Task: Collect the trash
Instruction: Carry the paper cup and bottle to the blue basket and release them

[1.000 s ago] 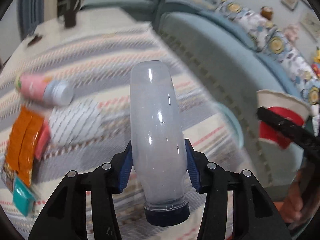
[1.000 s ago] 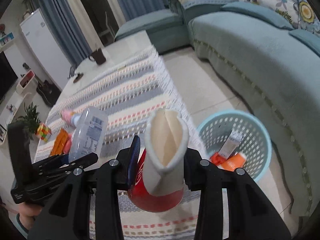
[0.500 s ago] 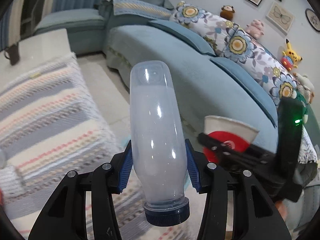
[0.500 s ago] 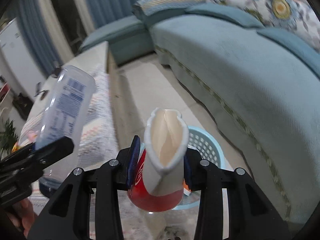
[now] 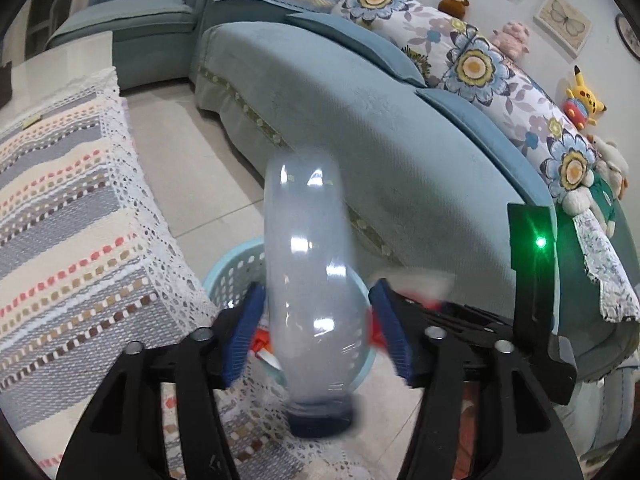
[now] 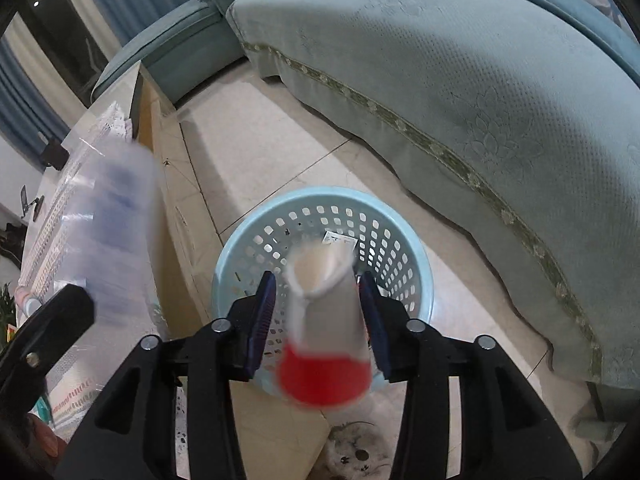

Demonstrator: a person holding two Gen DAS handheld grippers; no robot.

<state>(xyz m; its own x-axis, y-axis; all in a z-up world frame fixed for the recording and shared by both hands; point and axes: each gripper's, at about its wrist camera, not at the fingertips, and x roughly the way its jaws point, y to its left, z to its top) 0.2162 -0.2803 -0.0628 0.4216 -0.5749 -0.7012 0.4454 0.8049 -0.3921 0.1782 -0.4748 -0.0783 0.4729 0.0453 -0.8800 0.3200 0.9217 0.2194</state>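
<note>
teal sofa (image 6: 460, 92) beside the blue basket (image 6: 416, 264). above the basket, left tongs (image 5: 316, 326) gape around a blurred clear bottle (image 5: 312, 264); right tongs (image 6: 318, 316) gape around a blurred paper cup (image 6: 324, 336), pads apart from both.

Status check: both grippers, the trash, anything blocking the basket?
Left gripper open, bottle dropping. Right gripper open, cup falling. Basket directly below, unobstructed.
</note>
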